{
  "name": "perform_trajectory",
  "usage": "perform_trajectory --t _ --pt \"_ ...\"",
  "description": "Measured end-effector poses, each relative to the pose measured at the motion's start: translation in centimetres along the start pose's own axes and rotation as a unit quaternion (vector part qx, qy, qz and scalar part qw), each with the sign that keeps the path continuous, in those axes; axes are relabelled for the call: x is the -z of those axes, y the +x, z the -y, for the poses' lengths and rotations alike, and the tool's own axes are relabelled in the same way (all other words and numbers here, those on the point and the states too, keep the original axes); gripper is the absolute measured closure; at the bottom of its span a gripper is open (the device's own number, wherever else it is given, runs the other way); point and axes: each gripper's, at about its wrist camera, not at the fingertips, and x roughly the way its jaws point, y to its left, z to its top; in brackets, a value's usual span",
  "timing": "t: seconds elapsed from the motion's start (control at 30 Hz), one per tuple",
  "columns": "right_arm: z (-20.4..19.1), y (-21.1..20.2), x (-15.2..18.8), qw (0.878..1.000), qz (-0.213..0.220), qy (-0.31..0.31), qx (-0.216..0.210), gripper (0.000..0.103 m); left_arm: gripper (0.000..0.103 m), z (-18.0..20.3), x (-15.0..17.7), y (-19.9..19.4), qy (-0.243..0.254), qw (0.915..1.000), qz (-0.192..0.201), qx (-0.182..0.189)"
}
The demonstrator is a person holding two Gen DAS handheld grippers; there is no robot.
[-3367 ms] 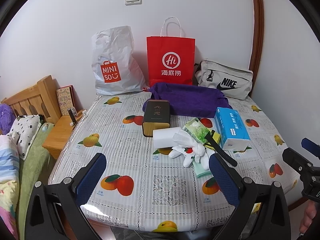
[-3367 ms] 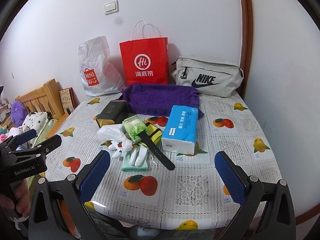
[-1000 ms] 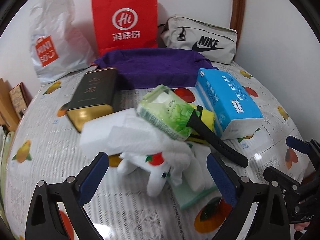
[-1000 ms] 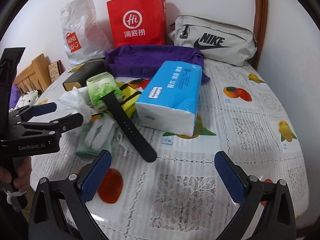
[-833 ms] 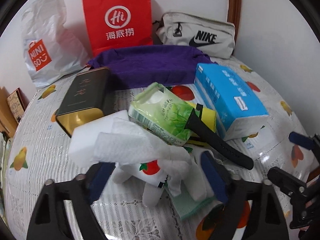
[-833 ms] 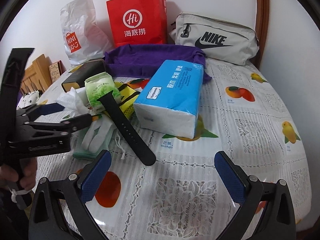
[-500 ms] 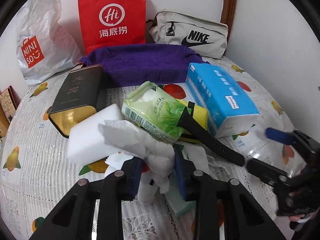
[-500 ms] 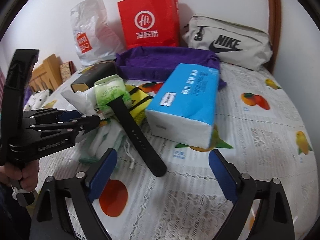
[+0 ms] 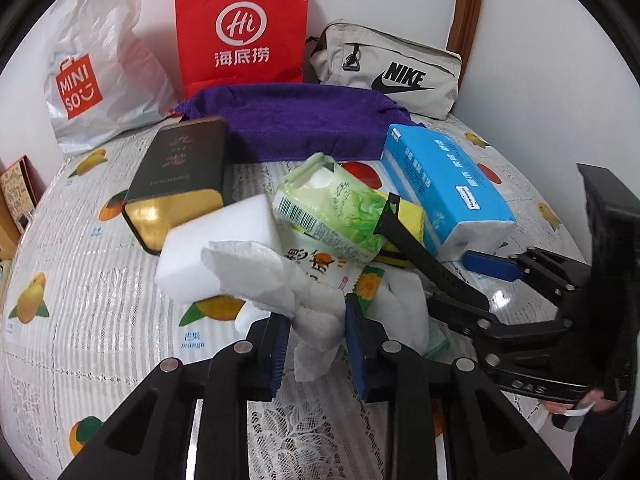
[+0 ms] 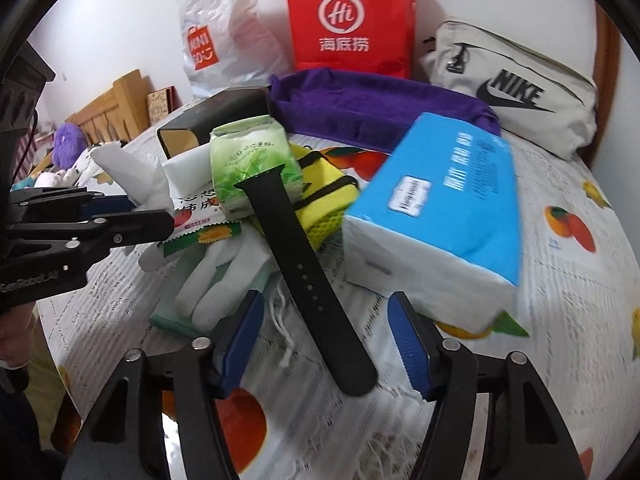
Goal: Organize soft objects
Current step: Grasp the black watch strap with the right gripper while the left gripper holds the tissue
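A heap of soft things lies on the fruit-print tablecloth (image 9: 80,312). My left gripper (image 9: 316,344) is shut on a crumpled white paper towel (image 9: 280,284) and holds it just above the heap; it also shows in the right wrist view (image 10: 132,176). My right gripper (image 10: 326,336) is open, its jaws on either side of the near end of a black watch strap (image 10: 304,276). The strap lies over a green tissue pack (image 10: 252,160) and a yellow pouch (image 10: 324,184). A white glove (image 10: 216,276) lies on a green cloth beside the strap.
A blue tissue pack (image 10: 440,208) lies right of the strap. A white foam block (image 9: 216,244) and a black-and-gold tin (image 9: 180,180) sit at left. A purple towel (image 9: 296,120), red paper bag (image 9: 240,28), white Miniso bag (image 9: 88,68) and grey Nike pouch (image 9: 388,68) line the wall.
My left gripper has closed on the paper towel and lifted it off the heap. My right gripper has moved in low over the strap's end and its jaws have narrowed.
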Motion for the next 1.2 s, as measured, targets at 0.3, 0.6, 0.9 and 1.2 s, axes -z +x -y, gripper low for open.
perform_trajectory --t 0.3,0.6,0.9,1.2 --pt "-0.9 -1.0 -0.1 0.999 -0.016 -0.020 -0.047 0.074 0.078 -0.9 0.3 0.4 -0.019 0.9998 -0.004 0.008" --pt "-0.9 1.0 -1.0 0.999 -0.026 -0.017 -0.039 0.079 0.078 -1.3 0.5 0.1 -0.027 0.9996 -0.004 0.004" --pt "-1.8 -1.6 -0.5 0.999 -0.010 -0.033 -0.037 0.083 0.078 -1.4 0.3 -1.0 -0.028 0.9996 0.009 0.004" --pt "-0.7 -3.8 0.1 1.000 -0.012 -0.005 -0.015 0.093 0.078 -2.3 0.4 -2.5 -0.041 0.9991 0.014 0.005"
